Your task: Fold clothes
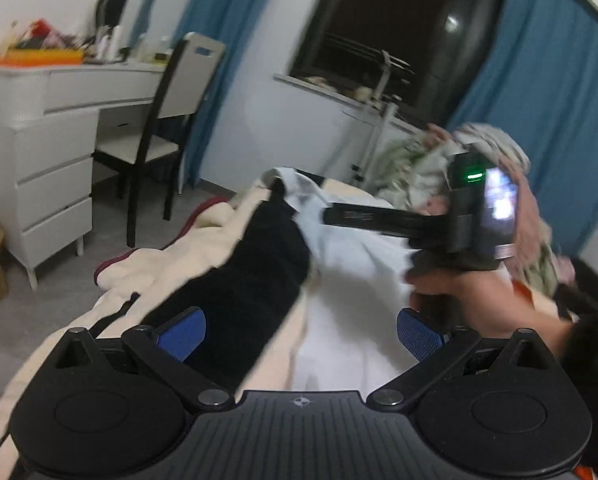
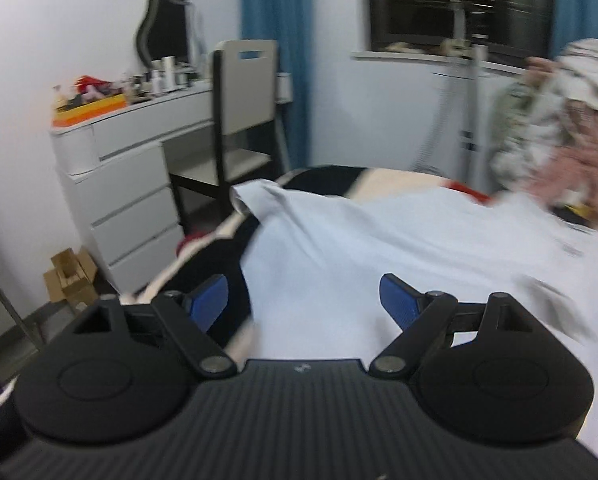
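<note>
Both your left gripper (image 1: 301, 330) and right gripper (image 2: 303, 300) gape wide and hold nothing above the white shirt (image 2: 339, 248) spread on the bed (image 1: 179, 248), so gripping a shirt edge seems needed.

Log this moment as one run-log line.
task: fold clothes | left gripper: open, empty | right gripper: open, empty, over white garment | garment: spread on bed, unfolded | frames: blurred
</note>
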A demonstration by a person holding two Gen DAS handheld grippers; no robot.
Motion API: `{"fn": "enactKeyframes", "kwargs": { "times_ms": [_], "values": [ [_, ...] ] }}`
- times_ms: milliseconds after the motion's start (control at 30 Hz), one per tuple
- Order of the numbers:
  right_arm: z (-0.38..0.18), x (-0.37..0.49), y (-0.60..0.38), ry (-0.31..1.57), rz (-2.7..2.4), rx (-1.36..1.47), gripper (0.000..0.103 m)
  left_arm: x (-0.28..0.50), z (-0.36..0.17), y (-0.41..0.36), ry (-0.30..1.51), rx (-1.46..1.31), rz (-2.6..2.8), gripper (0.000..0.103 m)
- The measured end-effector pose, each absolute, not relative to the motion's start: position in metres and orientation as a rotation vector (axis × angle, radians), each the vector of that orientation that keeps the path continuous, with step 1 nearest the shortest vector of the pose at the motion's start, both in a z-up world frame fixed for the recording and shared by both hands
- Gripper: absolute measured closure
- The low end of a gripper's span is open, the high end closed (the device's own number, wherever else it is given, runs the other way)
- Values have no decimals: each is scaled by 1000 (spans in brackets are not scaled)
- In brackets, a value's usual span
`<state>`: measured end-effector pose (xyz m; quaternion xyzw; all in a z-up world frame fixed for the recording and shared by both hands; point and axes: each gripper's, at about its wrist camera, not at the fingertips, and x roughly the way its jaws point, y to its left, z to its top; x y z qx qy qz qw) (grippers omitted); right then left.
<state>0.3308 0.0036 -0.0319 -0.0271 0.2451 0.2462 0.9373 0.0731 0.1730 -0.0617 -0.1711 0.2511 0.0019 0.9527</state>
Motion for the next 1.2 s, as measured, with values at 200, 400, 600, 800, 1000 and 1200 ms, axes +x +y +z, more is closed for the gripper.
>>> {"fn": "enactKeyframes", "kwargs": {
  "times_ms": [200,400,600,800,1000,1200],
  "values": [
    [-72,411,50,512,420,-24,34,114,-94,195,579,-415,43,0],
    [-62,425,54,485,405,-44,94,109,-98,192,572,-451,62,0],
    [6,401,-42,320,345,174,95,84,-80,180,516,-444,14,0],
    [2,374,-193,226,76,419,95,66,-69,163,473,-413,-49,0],
    [-49,370,-269,401,-170,442,36,71,-80,132,499,-341,-114,0],
    [-34,342,-282,450,-146,375,19,76,-86,108,498,-239,-181,0]
  ]
}}
